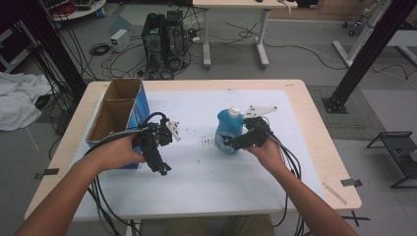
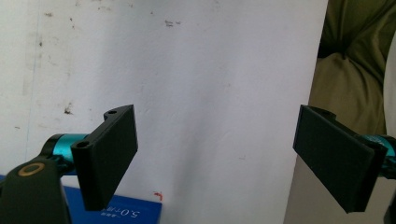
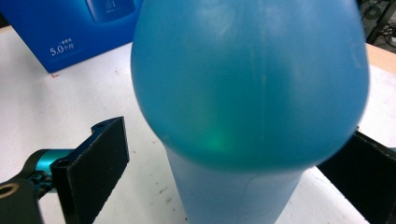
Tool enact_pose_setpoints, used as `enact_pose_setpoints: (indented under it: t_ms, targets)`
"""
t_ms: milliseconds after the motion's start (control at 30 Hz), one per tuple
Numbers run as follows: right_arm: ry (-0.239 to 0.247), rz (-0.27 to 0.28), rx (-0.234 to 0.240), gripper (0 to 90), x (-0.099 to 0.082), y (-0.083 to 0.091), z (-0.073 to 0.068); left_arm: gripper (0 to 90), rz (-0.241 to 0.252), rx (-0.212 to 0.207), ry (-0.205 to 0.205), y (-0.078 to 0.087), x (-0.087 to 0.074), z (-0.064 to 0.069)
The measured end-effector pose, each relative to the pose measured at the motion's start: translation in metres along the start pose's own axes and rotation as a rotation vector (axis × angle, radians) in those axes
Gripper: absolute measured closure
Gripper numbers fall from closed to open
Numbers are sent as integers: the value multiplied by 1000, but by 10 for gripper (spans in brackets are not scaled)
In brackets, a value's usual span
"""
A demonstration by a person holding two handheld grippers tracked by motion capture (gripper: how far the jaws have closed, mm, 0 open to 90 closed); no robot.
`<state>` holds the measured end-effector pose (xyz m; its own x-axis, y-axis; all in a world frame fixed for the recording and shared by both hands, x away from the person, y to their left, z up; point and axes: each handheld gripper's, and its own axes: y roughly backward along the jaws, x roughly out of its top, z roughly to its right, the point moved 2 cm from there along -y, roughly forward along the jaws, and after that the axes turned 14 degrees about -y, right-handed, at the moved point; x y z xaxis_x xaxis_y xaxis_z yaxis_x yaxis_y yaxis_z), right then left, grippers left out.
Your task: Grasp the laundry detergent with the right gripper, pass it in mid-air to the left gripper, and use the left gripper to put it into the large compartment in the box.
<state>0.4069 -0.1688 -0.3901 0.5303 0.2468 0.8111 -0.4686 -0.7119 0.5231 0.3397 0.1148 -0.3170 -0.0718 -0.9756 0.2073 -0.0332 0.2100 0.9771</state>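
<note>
In the high view, a blue bottle (image 1: 229, 130) with a white cap stands upright just right of the frame's centre, on the white sheet (image 1: 206, 172) that covers the surface (image 1: 314, 147). The right hand-held gripper (image 1: 227, 142) comes at the bottle from the right, low against its base. In the right gripper view the bottle (image 3: 247, 93) fills the middle of the frame between the two black jaws, which stand spread to either side of it; a gap shows at the left jaw, and the right jaw is partly hidden behind the bottle, so contact there cannot be told. The left hand-held gripper (image 1: 163, 169) sits left of centre, pointing down at the sheet, its jaws spread wide with nothing between them. Just beside it, toward the left of the frame, stands an open blue cardboard box (image 1: 139, 105).
</note>
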Motion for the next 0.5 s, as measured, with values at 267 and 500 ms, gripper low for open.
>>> enact_pose_setpoints:
  t_ms: [267,500]
  targets:
    - [10,19,-3,41,-1,-2,-1,138,3,1,5,0,0,1]
    - [3,48,-9,78,-5,-6,0,138,6,-1,6,0,0,1]
